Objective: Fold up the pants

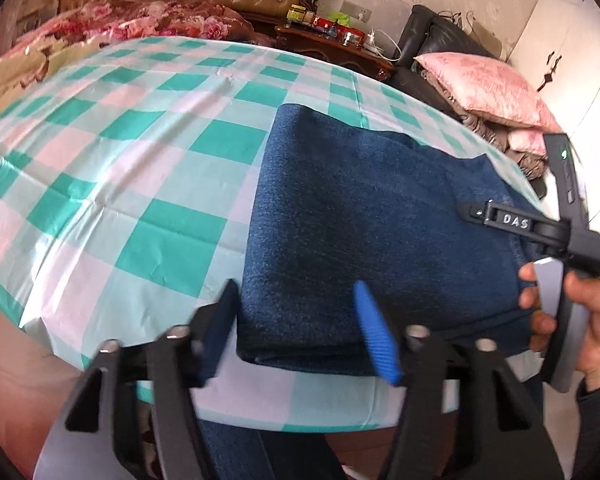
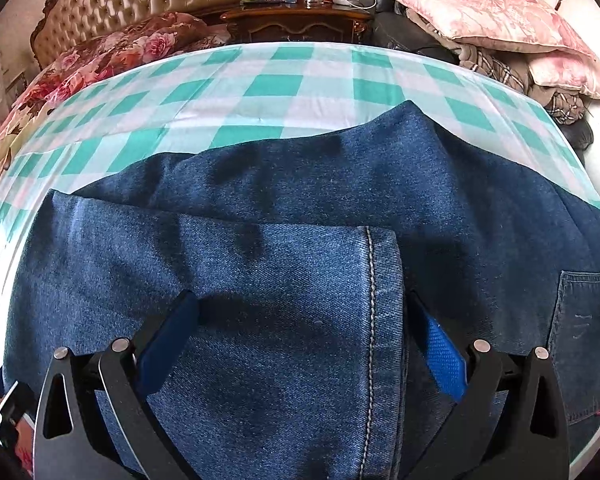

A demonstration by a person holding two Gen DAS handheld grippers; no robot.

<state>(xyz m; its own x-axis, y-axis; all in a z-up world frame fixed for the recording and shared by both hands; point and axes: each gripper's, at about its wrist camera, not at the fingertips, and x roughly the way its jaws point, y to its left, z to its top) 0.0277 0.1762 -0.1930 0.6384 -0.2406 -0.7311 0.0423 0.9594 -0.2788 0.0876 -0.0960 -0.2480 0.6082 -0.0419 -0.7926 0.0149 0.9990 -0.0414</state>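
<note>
Dark blue jeans (image 1: 360, 220) lie folded into a thick rectangle on the green-and-white checked tablecloth (image 1: 132, 152), at the table's near edge. In the left wrist view my left gripper (image 1: 296, 286) straddles the fold's near left corner. One finger is beside the cloth's edge and the blue pad (image 1: 376, 336) is over the denim, which is not bunched between them. In the right wrist view my right gripper (image 2: 302, 298) stands wide open over the jeans (image 2: 300, 200), either side of the top layer's stitched hem (image 2: 370, 280). A back pocket (image 2: 580, 340) shows at the right.
A person's hand (image 1: 580, 320) holds the right gripper (image 1: 476, 213) over the jeans' right end. Behind the table are a bed with a floral quilt (image 2: 112, 52), a cluttered nightstand (image 2: 300, 20) and pink pillows (image 2: 492, 12) on a black chair. The table's near edge (image 1: 300, 416) is just below the left fingers.
</note>
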